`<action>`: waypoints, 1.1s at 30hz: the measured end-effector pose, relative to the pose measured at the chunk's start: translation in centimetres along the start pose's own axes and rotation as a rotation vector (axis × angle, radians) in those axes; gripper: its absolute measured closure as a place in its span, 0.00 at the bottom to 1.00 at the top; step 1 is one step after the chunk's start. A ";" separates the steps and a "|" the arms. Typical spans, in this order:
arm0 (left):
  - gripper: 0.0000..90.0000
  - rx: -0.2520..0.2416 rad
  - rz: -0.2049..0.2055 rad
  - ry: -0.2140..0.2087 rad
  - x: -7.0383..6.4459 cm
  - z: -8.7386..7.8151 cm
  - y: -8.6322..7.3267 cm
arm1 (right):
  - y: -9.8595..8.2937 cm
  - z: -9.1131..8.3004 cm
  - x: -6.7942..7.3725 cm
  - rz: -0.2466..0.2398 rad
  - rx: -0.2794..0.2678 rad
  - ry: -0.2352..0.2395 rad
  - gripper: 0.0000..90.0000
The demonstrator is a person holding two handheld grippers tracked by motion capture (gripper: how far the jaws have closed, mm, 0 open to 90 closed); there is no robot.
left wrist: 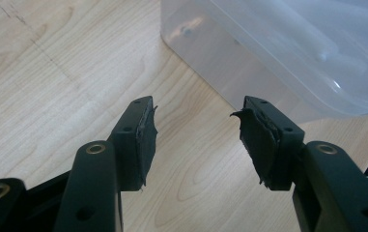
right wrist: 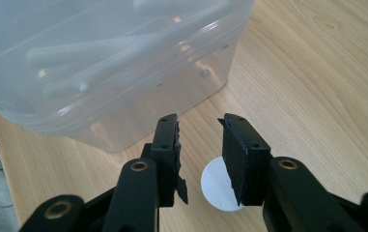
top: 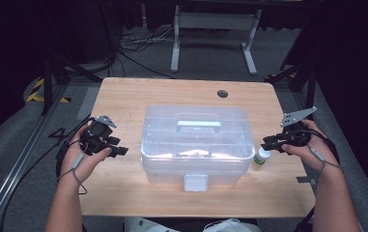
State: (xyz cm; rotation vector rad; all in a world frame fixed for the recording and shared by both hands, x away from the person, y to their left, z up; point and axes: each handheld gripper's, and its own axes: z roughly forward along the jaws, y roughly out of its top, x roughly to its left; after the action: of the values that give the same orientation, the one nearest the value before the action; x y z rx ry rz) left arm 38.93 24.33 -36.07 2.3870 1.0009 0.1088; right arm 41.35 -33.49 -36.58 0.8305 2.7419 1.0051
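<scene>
Bottle (top: 262, 156), small and white-capped, stood on the table (top: 123, 96) just beside the right end of the clear plastic box (top: 196, 145), which sat near the middle of the tabletop. The right gripper (top: 270, 143) hovered over the bottle with its jaws parted, grasping nothing; in the right gripper view (right wrist: 201, 140) the bottle's round white cap (right wrist: 216, 189) lay below and between the jaws, partly behind the right one, and whether they touched it I could not tell. The left gripper (top: 119, 151) was held near the box's left end, its jaws spread wider (an empty gap, with bare wood under it) in the left gripper view (left wrist: 193, 130).

From above, the box's lid handle (top: 198, 124) and front latch (top: 195, 182) showed; the gripper views gave instead the box's rounded lower corners (left wrist: 181, 34) and pale shapes inside it. The table was light wood, on grey floor with cables (top: 138, 41) and a metal frame (top: 215, 21) behind.
</scene>
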 end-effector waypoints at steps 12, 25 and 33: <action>0.52 0.004 0.021 -0.005 -0.4 -0.2 0.5 | -0.3 0.0 -0.1 0.011 0.001 -0.005 0.72; 0.53 -0.043 0.035 0.000 -2.0 -3.5 2.9 | -0.8 0.0 -0.2 0.038 0.003 -0.015 0.70; 0.52 -0.091 0.117 -0.028 -3.6 -4.9 5.1 | -0.9 0.2 0.0 0.039 0.004 -0.014 0.69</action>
State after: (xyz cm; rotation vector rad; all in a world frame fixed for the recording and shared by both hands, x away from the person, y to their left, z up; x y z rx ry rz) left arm 38.22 21.19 -28.83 2.3566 0.8258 0.1602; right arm 41.03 -33.97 -37.30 0.8919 2.7275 0.9972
